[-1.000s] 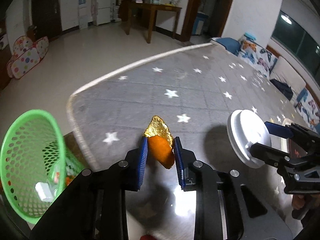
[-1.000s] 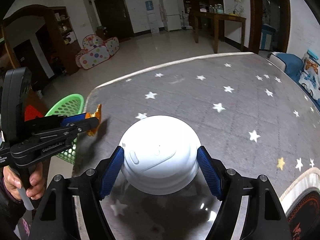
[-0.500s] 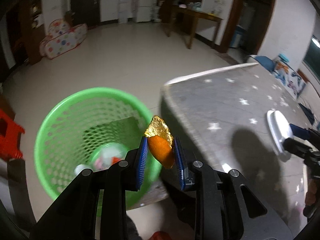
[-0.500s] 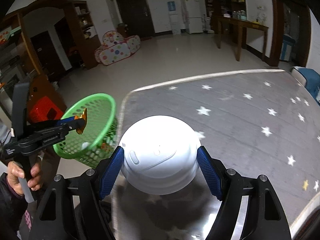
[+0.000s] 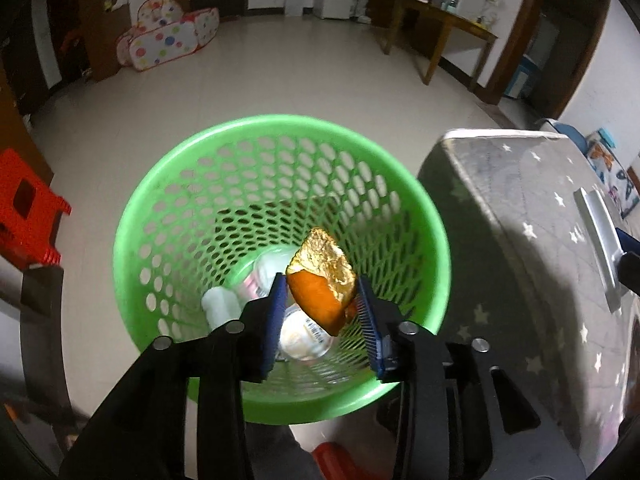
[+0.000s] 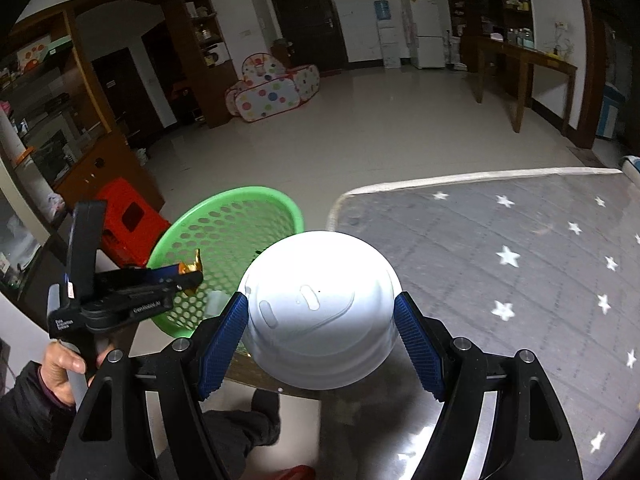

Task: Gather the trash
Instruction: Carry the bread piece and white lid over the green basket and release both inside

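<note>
Two tools in view, one per hand.

Left tool (image 5: 322, 312): over the green basket (image 5: 132, 216), pointing down into it. Jaws opening; orange peel (image 5: 324, 280) w/ gold-looking inner face sits between the blue pads, gap visible at the left pad, right pad touching or v. near — can't tell which. Peel is above the basket mouth, not yet among the contents.

Basket contents: white cup-like container (image 5: 304, 336) w/ printed label, white cylindrical item (image 5: 218, 306), another pale wrapper further down, unclear.

Right tool (image 6: 322, 334): jaws wide, gripping white bowl (image 6: 320, 308) upside down, pads on both sides of its rim. Bowl held over the counter (image 6: 520, 240) edge, near the basket.

Counter: grey cover w/ white stars; basket stands on floor just beside its corner.

Other: red stool (image 6: 128, 226) beside basket; person's hand (image 6: 62, 372) on left tool handle.
</note>
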`<action>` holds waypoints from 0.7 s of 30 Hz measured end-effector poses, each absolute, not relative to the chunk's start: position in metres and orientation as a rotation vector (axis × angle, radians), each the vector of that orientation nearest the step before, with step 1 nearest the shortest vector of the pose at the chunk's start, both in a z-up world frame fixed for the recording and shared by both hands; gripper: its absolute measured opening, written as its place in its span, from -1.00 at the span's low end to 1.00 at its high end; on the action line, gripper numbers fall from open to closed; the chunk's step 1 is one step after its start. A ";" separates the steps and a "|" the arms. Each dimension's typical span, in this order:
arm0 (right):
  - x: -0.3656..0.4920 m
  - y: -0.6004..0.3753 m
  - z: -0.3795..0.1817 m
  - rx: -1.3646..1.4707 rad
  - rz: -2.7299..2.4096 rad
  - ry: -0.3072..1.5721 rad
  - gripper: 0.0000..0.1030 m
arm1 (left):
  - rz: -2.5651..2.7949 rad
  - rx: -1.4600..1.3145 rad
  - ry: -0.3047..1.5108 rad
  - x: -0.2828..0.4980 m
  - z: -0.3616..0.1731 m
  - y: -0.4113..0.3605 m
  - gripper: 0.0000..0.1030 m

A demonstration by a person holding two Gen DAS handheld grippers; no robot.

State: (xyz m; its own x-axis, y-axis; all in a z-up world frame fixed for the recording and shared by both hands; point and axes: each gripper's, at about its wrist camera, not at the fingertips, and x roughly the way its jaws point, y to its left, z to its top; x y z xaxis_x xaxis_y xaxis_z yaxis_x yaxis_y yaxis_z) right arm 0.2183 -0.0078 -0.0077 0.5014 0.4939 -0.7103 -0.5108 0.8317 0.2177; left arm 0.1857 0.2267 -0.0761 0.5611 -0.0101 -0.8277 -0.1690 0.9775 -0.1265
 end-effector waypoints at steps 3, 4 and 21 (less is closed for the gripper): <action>0.225 0.005 -0.008 -0.028 0.626 0.854 0.40 | 0.115 -0.210 0.963 0.180 -0.077 0.234 0.02; 0.226 0.009 -0.008 -0.029 0.633 0.855 0.40 | 0.116 -0.214 0.964 0.179 -0.078 0.236 0.05; 0.241 0.095 -0.031 -0.029 0.760 0.922 0.41 | 0.229 -0.287 0.937 0.143 -0.072 0.284 0.24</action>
State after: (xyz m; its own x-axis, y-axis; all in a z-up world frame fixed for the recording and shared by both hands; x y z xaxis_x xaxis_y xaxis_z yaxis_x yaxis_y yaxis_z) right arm 0.2407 0.0952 -0.0310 0.3676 0.5798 -0.7271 -0.6031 0.7438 0.2882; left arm 0.1434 0.2837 -0.0717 0.5729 0.0687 -0.8167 -0.3160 0.9380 -0.1427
